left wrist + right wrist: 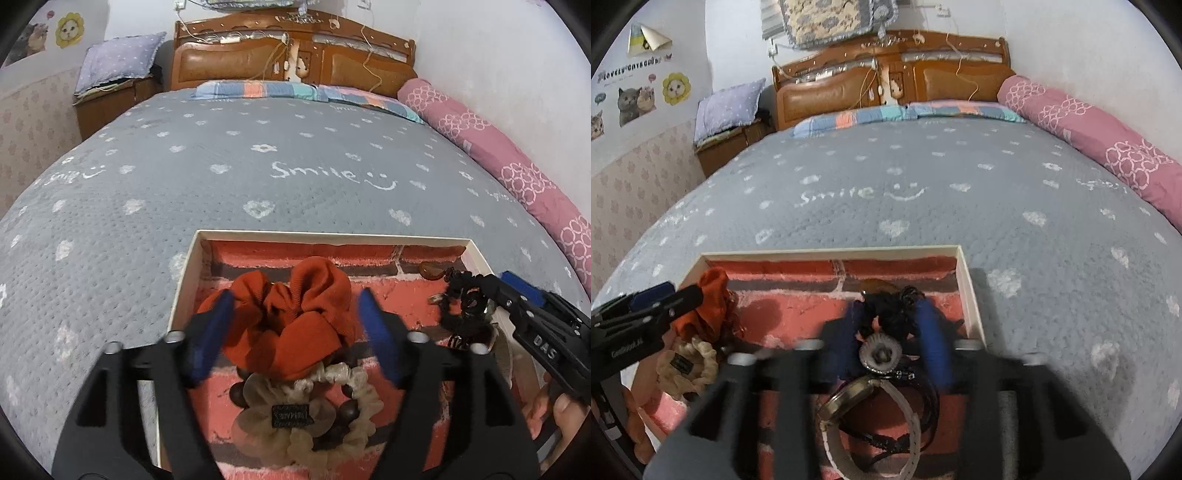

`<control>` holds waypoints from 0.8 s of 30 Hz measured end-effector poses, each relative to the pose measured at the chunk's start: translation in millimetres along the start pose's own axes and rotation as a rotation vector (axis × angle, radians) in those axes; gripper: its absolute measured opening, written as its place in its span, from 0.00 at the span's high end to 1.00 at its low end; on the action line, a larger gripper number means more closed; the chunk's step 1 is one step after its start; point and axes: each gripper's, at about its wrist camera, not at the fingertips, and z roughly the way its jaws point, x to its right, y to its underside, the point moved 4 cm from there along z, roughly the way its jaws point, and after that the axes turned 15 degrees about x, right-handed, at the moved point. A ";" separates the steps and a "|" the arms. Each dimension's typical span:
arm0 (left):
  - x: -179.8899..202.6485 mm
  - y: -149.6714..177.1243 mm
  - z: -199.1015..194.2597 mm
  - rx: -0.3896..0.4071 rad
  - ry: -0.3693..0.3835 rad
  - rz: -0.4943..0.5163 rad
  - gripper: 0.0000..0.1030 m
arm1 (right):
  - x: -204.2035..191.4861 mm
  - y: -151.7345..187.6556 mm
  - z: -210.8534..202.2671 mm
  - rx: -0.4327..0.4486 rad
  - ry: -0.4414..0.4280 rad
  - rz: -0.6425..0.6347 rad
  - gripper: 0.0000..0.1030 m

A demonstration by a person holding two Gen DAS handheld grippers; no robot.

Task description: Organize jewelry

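Your left gripper [295, 325] stands released, its blue pads either side of the rust scrunchie [295, 321] but clear of it. The scrunchie sits in the brick-lined box [332, 234] on the bed, dead ahead at twelve o'clock, with a beige scrunchie [314, 410] at six below it. Your right gripper [892, 332] is also parted around the black hair tie [892, 314], pads apparently not pressing, though blur makes that uncertain. A watch [871, 417] lies at six, partly cut off. Each hand is nearest its own piece.
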 end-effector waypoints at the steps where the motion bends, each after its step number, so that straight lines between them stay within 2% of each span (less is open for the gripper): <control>1: 0.9 -1.4 -5.4 0.010 -0.001 0.006 0.23 | -1.0 -2.2 -4.6 0.011 0.000 -0.010 0.43; 3: 3.3 -4.2 -16.5 0.031 0.007 0.020 0.15 | -2.6 -5.5 -13.2 0.017 0.012 -0.032 0.41; 8: 0.8 -15.7 -56.4 0.089 -0.016 0.045 0.05 | -1.3 -12.4 -43.5 0.057 0.024 -0.046 0.22; 16: -11.8 -16.7 -138.0 0.167 -0.042 0.060 0.05 | -8.1 -8.3 -113.8 0.093 0.040 -0.087 0.11; 20: -7.7 -1.9 -181.5 0.200 -0.084 0.099 0.05 | -11.5 -1.0 -154.0 0.111 0.037 -0.084 0.09; 24: -5.0 21.3 -220.0 0.219 -0.075 0.069 0.05 | -14.4 11.9 -199.2 0.137 0.045 -0.075 0.09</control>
